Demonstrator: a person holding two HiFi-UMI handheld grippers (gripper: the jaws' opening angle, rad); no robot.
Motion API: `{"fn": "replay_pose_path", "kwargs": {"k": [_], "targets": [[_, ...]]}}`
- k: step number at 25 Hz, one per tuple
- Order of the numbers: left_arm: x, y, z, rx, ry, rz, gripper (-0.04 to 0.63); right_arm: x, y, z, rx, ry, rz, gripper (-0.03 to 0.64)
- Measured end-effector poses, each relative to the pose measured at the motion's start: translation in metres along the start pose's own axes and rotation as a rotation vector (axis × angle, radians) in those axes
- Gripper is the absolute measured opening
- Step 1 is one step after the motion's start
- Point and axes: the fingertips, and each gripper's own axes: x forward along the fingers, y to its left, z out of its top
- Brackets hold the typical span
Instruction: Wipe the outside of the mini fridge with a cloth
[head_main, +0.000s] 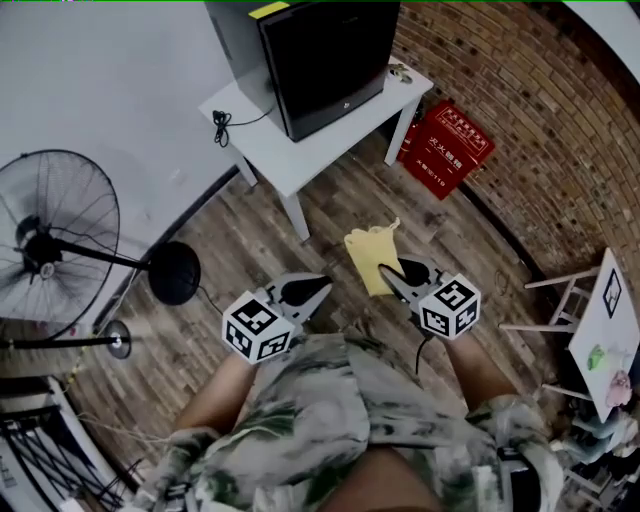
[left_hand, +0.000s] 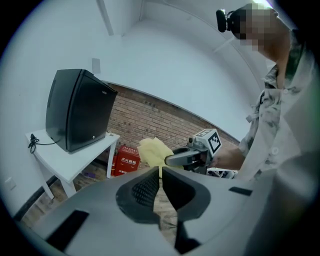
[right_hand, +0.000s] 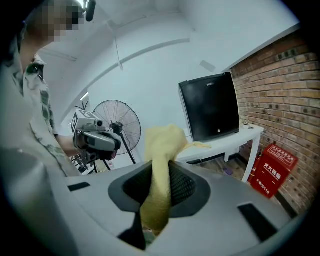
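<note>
Right hand-held gripper (head_main: 397, 271) clamps cloth (head_main: 369, 254); left hand-held gripper (head_main: 316, 291) closed; fridge (head_main: 330, 60) well apart.

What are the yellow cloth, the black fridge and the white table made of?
The yellow cloth looks like soft, matte fabric: it folds and droops limply from the right gripper. The mini fridge door looks glossy black, plastic or glass; I cannot tell which. The table seems smooth white painted wood or laminate, with flat square edges.

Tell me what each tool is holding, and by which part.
The right tool grips the yellow cloth across its bunched middle, ends poking out both sides. The left tool holds nothing.
</note>
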Motion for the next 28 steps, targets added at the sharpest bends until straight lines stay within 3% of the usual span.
{"fn": "replay_pose_path", "kwargs": {"k": [7, 15, 20, 28], "targets": [[0.019, -0.051, -0.040, -0.039, 0.055, 0.043, 0.038, -0.055, 0.009, -0.032, 0.026, -0.045, 0.030, 0.095], [0.049, -0.087, -0.041, -0.001, 0.072, 0.080, 0.038, -0.098, 0.007, -0.049, 0.030, -0.077, 0.019, 0.094], [0.061, -0.096, -0.053, -0.053, 0.096, 0.086, 0.038, -0.118, 0.010, -0.054, 0.027, -0.085, 0.010, 0.094], [0.088, -0.114, -0.045, 0.019, 0.130, 0.057, 0.038, -0.156, 0.000, -0.058, 0.027, -0.114, -0.042, 0.094]]}}
